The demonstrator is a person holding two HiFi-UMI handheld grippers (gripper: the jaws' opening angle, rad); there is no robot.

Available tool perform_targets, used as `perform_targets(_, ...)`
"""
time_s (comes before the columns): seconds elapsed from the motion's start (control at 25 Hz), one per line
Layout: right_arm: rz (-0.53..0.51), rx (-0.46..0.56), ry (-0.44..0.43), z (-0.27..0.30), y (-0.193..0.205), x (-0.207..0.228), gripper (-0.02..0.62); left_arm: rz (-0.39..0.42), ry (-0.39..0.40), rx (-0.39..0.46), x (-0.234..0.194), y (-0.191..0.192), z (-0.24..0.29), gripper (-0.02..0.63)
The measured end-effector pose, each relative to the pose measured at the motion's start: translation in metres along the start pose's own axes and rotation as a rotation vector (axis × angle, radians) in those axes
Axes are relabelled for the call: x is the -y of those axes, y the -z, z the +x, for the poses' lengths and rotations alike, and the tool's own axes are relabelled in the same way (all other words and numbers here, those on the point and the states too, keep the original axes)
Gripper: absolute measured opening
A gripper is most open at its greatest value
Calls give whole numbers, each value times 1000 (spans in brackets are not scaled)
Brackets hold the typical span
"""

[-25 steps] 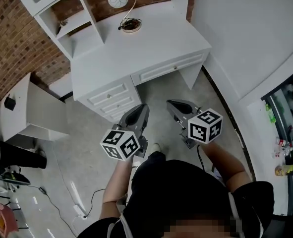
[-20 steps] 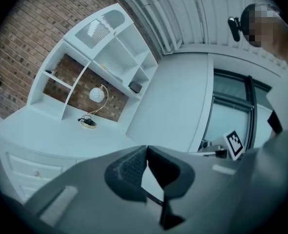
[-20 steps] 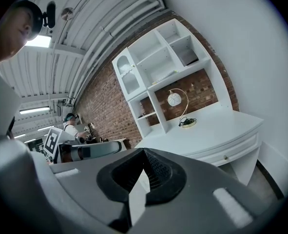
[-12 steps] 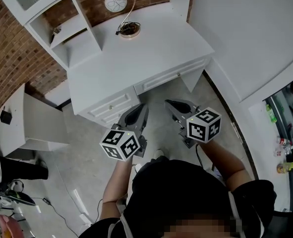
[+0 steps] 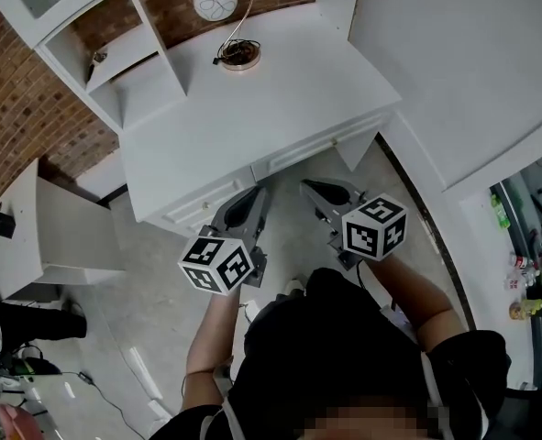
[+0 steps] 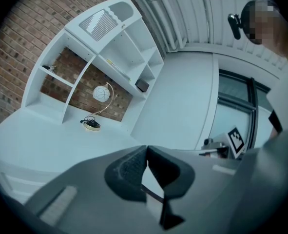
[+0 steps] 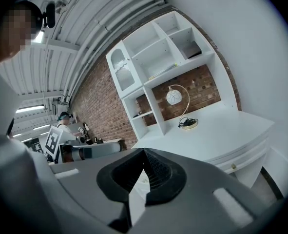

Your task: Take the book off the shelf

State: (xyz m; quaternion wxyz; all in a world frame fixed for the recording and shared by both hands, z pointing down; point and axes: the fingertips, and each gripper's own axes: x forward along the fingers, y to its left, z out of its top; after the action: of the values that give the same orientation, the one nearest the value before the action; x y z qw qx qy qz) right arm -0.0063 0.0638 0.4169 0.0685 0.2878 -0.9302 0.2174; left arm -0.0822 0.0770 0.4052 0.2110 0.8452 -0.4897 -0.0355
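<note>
Two grippers are showing, one in each hand. The left gripper (image 5: 255, 195) and the right gripper (image 5: 309, 187) are hanging side by side just in front of the one white desk (image 5: 252, 90), both aiming at it. Each one's jaws are pressing together with nothing between them. One lamp (image 5: 217, 2) is standing at the back of the desk, and one white shelf unit (image 5: 151, 35) is rising from the desk against the brick wall. One dark thing that seems to be the book (image 7: 194, 50) is sitting in an upper compartment at the right end of that unit, above the lamp. It is lying well apart from both grippers, higher than they are and beyond the desk. It appears to be resting low on its shelf board. It is showing too small to tell which way its long axis is running.
</note>
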Motion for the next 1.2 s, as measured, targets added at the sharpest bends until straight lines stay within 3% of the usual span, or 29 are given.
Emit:
perform_targets(0.48,-30,48,-78,39,-51,29,-3,59,-14,28,-14,-38,46,6)
perform_targets(0.88,-74,53,-130,65,-106,90,-3,99,-46,76,-30,-88,123,6)
perform_targets(1.2,-81,46,-167,86,-139,137,-3,83,-92,84,-50,-113,172,6)
